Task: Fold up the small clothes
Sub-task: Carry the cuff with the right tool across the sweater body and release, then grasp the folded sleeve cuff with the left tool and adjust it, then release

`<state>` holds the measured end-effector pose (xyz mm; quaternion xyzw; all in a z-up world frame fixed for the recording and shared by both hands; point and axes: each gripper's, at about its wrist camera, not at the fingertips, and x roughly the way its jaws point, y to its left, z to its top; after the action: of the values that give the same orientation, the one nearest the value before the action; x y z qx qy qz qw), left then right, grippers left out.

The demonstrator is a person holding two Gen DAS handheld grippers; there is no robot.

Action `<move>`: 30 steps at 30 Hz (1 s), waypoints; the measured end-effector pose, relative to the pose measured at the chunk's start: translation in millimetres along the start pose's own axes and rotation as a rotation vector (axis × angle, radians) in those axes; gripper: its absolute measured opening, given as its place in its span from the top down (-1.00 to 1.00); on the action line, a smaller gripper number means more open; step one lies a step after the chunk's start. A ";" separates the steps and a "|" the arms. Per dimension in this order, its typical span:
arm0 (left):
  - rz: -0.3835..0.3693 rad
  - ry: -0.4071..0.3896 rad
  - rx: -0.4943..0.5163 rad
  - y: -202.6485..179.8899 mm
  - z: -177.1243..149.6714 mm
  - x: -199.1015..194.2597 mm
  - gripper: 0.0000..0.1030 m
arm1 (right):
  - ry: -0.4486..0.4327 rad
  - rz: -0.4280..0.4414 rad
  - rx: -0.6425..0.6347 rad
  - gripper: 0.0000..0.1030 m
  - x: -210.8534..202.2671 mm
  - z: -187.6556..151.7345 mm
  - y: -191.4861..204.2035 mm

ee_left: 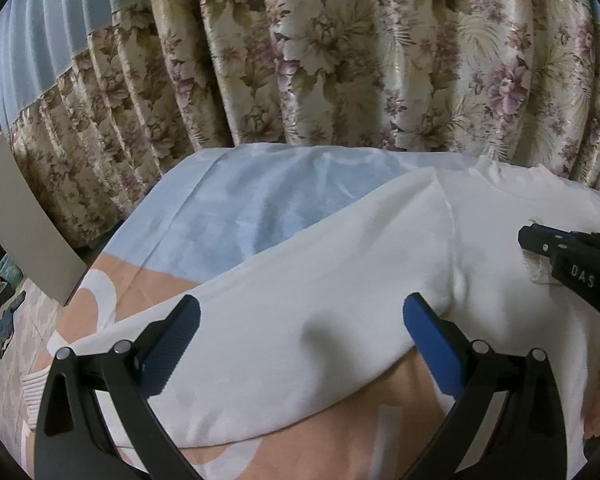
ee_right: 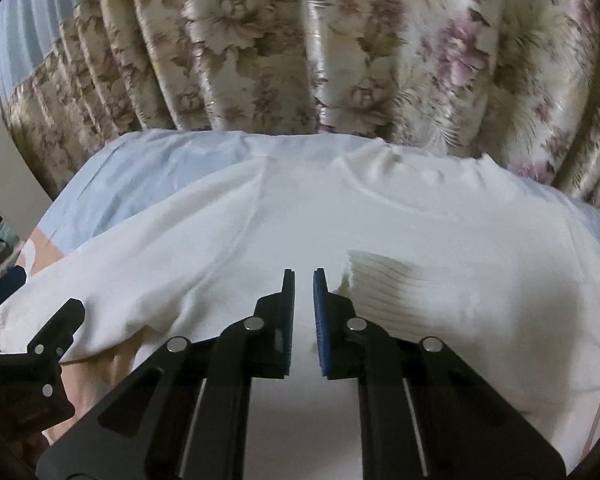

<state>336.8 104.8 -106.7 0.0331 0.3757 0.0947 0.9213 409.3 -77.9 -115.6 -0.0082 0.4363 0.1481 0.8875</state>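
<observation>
A white long-sleeved top (ee_left: 340, 264) lies spread on the bed, collar toward the curtain; it also fills the right wrist view (ee_right: 300, 216). One sleeve runs down to the left, its ribbed cuff (ee_left: 32, 392) at the lower left. The other sleeve lies folded over the chest with its ribbed cuff (ee_right: 384, 276) on top. My left gripper (ee_left: 300, 320) is open, hovering over the left sleeve, empty. My right gripper (ee_right: 303, 276) hovers over the chest, jaws nearly closed with a narrow gap, holding nothing, just left of the folded cuff. It shows at the right edge of the left wrist view (ee_left: 540, 240).
The bed sheet is light blue (ee_left: 236, 208) at the far side and peach with white shapes (ee_left: 148, 284) near me. A floral curtain (ee_left: 340, 60) hangs right behind the bed. A grey board (ee_left: 24, 220) leans at the left, above a tiled floor.
</observation>
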 end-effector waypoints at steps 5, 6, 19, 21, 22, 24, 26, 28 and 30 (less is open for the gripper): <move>-0.019 -0.004 -0.005 -3.5 3.0 -1.7 -0.97 | -0.057 -0.050 0.021 0.80 -23.0 -1.2 -25.1; -0.027 -0.004 -0.007 -6.6 4.1 -2.1 -0.97 | -0.064 -0.068 0.025 0.79 -27.5 -1.9 -33.8; -0.249 0.008 0.075 -131.3 26.9 -4.6 -0.97 | -0.096 -0.221 0.170 0.22 -84.2 -36.2 -178.5; -0.283 0.017 0.093 -151.1 31.0 -0.8 -0.97 | -0.096 -0.226 0.192 0.22 -90.9 -42.5 -195.8; -0.302 0.027 0.102 -161.8 34.0 2.2 -0.97 | -0.097 -0.229 0.199 0.21 -93.8 -45.7 -202.0; -0.312 0.032 0.120 -176.4 35.8 4.8 -0.97 | -0.097 -0.228 0.218 0.21 -98.6 -50.7 -215.6; -0.318 0.047 0.140 -189.3 37.0 9.8 -0.97 | -0.097 -0.226 0.236 0.21 -101.5 -54.7 -226.5; -0.319 0.073 0.154 -200.4 35.7 16.5 -0.97 | -0.097 -0.219 0.247 0.21 -102.7 -57.7 -233.3; -0.314 0.098 0.147 -206.4 34.6 24.9 -0.97 | -0.098 -0.213 0.250 0.21 -102.2 -59.3 -236.0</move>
<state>409.2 -92.2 -126.3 0.0365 0.4267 -0.0763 0.9004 368.4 -338.2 -100.0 0.0633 0.4043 -0.0017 0.9124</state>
